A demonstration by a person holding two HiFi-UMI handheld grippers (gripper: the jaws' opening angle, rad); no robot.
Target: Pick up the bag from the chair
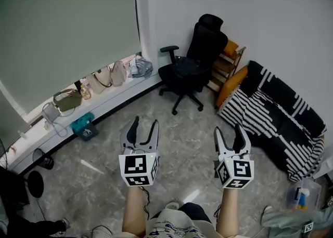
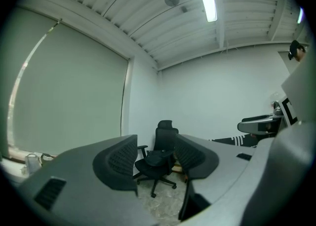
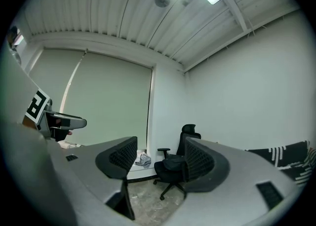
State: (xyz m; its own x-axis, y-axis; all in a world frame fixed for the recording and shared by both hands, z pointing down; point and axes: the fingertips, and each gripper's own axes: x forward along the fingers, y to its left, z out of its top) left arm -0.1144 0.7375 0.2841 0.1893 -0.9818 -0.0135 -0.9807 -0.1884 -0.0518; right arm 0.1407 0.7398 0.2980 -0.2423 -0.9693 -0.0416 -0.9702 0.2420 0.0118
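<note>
A black office chair point(image 1: 190, 70) stands in the far corner, with a black bag point(image 1: 181, 64) lying flat on its seat. In the left gripper view the bag point(image 2: 157, 158) shows between the two jaws, far off, and in the right gripper view the bag point(image 3: 174, 163) sits on the seat just left of the right jaw. My left gripper point(image 1: 145, 121) and right gripper point(image 1: 228, 128) are held side by side over the floor, well short of the chair. Both point toward it, level, and both stand open with nothing between their fingers.
A black-and-white striped sofa point(image 1: 281, 112) runs along the right wall, with an orange cushion point(image 1: 231, 83) and a wooden shelf point(image 1: 229, 60) beside the chair. Several handbags point(image 1: 99, 82) line the window ledge at left. A teal bag point(image 1: 83, 123) lies on the floor below it.
</note>
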